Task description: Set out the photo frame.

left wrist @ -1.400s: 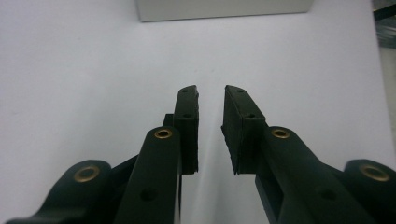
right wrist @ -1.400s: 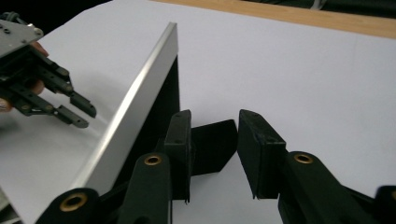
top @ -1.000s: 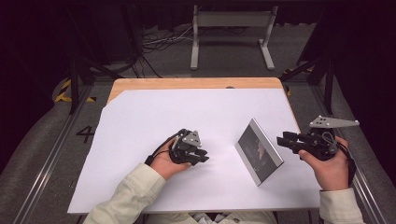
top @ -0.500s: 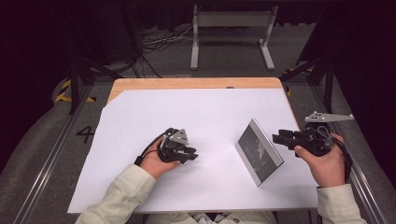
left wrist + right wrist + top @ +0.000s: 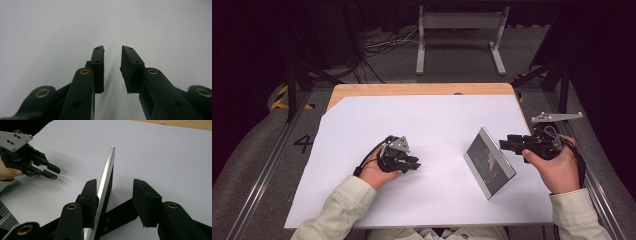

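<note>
Inspector: Picture frame [image 5: 489, 163] is found standing on edge on the white sheet [image 5: 437, 125], right of centre, its dark glazed face turned toward the middle of the table. Its silver rim [image 5: 106, 177] is seen edge-on in the right gripper view, running away from the camera between the two jaws.

Clerk: And the right gripper [image 5: 115, 202]?

Inspector: Its jaws have just been opening. The frame's upper edge is placed between them; the near-side pad [image 5: 90, 197] is seen against the rim or just beside it, while the other pad [image 5: 145, 203] is held apart, so no clamp is judged to be made.

Clerk: Which hand is nearer?

Inspector: The right hand [image 5: 554, 167], just beside the frame's far end. The left gripper [image 5: 412, 162] is rested well apart on the sheet, pointed toward the frame, jaws parted with nothing between them.

Clerk: What is the coming move turned on?

Inspector: Alignment is judged decisive: the frame's long edge must be kept in line with the gap, or it may be tipped.
</note>
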The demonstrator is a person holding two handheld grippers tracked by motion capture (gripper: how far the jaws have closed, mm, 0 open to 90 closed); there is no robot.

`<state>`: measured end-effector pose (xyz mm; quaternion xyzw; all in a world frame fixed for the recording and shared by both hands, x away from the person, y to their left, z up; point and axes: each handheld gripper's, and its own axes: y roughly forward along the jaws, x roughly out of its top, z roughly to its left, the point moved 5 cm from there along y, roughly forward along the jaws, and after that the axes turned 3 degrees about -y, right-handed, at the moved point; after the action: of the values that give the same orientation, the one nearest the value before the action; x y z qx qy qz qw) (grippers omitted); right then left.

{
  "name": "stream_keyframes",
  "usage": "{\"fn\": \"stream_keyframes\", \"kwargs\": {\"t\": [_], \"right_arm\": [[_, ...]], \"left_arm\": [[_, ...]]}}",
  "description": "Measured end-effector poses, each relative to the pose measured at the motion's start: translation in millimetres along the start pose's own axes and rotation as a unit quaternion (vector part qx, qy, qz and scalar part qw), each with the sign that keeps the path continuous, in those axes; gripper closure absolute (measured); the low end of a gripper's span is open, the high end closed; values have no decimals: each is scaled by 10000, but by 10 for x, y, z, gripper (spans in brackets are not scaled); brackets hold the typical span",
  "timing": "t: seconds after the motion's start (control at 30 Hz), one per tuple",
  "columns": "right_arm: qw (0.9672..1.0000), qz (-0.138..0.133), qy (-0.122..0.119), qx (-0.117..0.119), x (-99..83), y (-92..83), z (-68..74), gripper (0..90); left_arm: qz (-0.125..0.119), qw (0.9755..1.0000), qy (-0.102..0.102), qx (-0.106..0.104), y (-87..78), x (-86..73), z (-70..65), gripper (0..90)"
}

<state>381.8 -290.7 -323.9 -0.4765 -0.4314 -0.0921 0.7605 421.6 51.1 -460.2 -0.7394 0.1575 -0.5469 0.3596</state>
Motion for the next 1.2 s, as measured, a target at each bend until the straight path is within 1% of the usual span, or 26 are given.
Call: {"fn": "stream_keyframes", "kwargs": {"t": [0.1, 0.2, 0.37, 0.53, 0.8, 0.97, 1.13, 1.2], "right_arm": [[10000, 57, 33, -28, 30, 3, 13, 542], [9998, 185, 75, -78, 53, 10, 21, 542], [9995, 288, 71, -141, 80, 16, 31, 534], [9988, 455, 62, -173, 84, 33, 55, 528], [9979, 624, 76, -163, 81, 54, 103, 527], [9972, 725, 13, -163, 80, 84, 129, 519], [9967, 807, -45, -100, 64, 122, 154, 508], [9965, 830, -110, -87, 54, 133, 154, 504]], "left_arm": [[19, 10000, -28, 4, 5, -10, 10, 734], [15, 10000, -33, 5, -2, -14, 24, 734], [2, 10000, -72, -1, -14, -16, 27, 734], [25, 10000, -81, 7, -10, -19, 31, 733], [58, 9999, -80, 16, -2, -24, 32, 732], [68, 9999, -82, 10, 0, -25, 31, 731], [94, 9999, -93, -3, 1, -29, 29, 730], [106, 9999, -98, -15, 3, -31, 31, 728]]}}
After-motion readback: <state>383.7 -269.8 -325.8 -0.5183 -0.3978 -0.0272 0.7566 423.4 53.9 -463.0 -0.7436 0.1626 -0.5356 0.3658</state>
